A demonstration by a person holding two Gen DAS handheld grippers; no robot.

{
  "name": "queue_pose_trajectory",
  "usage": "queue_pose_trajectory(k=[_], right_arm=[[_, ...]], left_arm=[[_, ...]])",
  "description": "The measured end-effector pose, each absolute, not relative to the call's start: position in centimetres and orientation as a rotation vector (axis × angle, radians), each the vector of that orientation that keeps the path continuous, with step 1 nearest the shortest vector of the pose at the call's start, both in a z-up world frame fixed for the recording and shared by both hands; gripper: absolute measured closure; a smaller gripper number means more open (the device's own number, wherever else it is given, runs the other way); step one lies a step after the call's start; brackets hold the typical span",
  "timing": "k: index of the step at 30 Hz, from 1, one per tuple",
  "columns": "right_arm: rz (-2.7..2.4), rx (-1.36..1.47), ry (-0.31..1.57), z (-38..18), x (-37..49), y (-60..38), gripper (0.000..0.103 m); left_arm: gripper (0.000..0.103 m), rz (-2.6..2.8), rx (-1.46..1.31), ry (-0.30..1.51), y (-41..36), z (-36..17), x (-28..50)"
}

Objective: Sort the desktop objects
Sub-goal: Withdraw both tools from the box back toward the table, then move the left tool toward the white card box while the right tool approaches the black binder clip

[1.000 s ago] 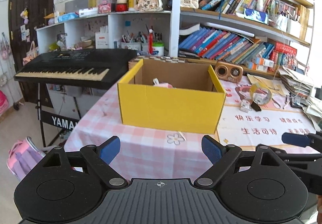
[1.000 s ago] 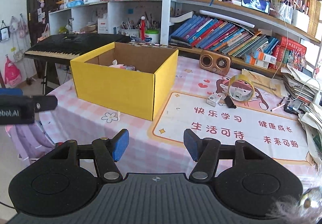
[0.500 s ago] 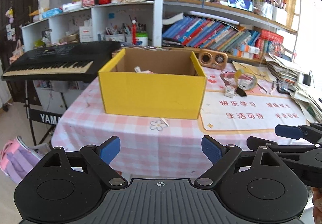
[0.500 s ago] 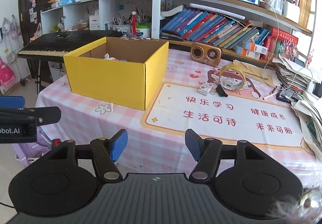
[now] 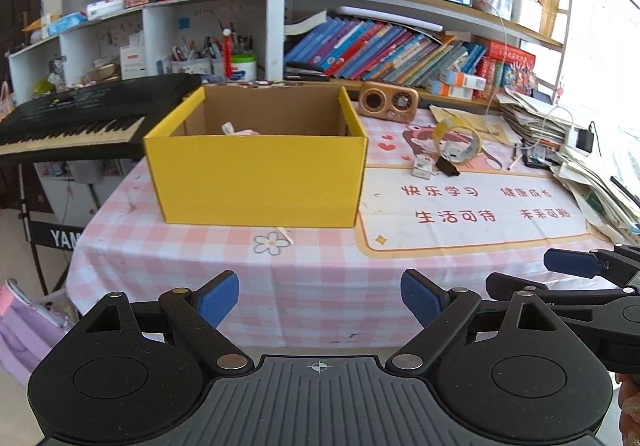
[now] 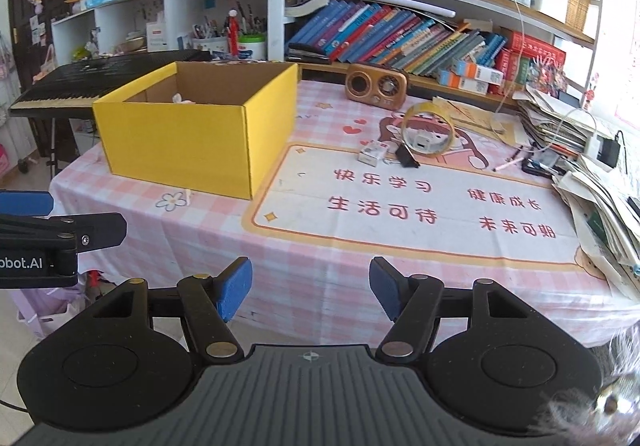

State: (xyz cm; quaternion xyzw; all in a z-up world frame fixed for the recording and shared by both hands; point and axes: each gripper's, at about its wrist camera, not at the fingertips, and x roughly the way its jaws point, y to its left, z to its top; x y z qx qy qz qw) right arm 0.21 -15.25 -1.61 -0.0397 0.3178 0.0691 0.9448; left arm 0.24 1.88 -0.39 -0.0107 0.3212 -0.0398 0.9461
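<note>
Tape roll (image 6: pixel 428 129) upright on bench (image 6: pixel 400 246), right of box (image 6: pixel 192 133), beside clip (image 6: pixel 407 156): light, stiff, probably slick; best pinched across rim. Left tongs (image 5: pixel 319 296) released wide; right tongs (image 6: pixel 311 288) empty, opening.

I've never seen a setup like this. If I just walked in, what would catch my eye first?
Probably the bright yellow cardboard box, open-topped, on the left part of the pink checked tablecloth. To its right, on the printed mat with red Chinese characters, a roll of clear tape stands on edge, with a wooden retro radio behind it. Close up, the blue-tipped fingers of the right gripper are opening, empty.
</note>
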Motion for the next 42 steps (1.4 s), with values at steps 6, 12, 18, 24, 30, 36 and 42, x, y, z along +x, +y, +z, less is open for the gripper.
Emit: queue_pose_trajectory(k=[6, 12, 18, 24, 30, 36, 42], right_arm=[[0.109, -0.069, 0.661, -1.9, 0.5, -16.3, 0.039], [0.081, -0.059, 0.674, -2.0, 1.1, -17.6, 0.039], [0.049, -0.042, 0.693, -2.3, 2.0, -19.4, 0.039], [0.020, -0.032, 0.713, -2.6, 3.3, -21.7, 0.039], [0.002, -0.024, 0.736, -3.0, 5.0, -24.0, 0.039], [0.005, -0.022, 0.763, -3.5, 7.2, -26.2, 0.039], [0.020, -0.021, 0.786, -4.0, 9.6, -28.3, 0.039]], left_arm=[[0.013, -0.122, -0.012, 0.665, 0.9, -0.6, 1.1], [0.013, -0.157, -0.002, 0.679, -0.3, -0.8, 2.3], [0.013, -0.192, 0.010, 0.694, -2.2, -1.1, 3.7], [0.013, -0.223, 0.016, 0.712, -4.3, -1.5, 5.5], [0.013, -0.248, 0.022, 0.732, -6.6, -2.0, 7.5], [0.013, -0.250, 0.023, 0.755, -8.8, -2.6, 9.4], [0.013, -0.248, 0.020, 0.771, -10.8, -3.1, 11.3]])
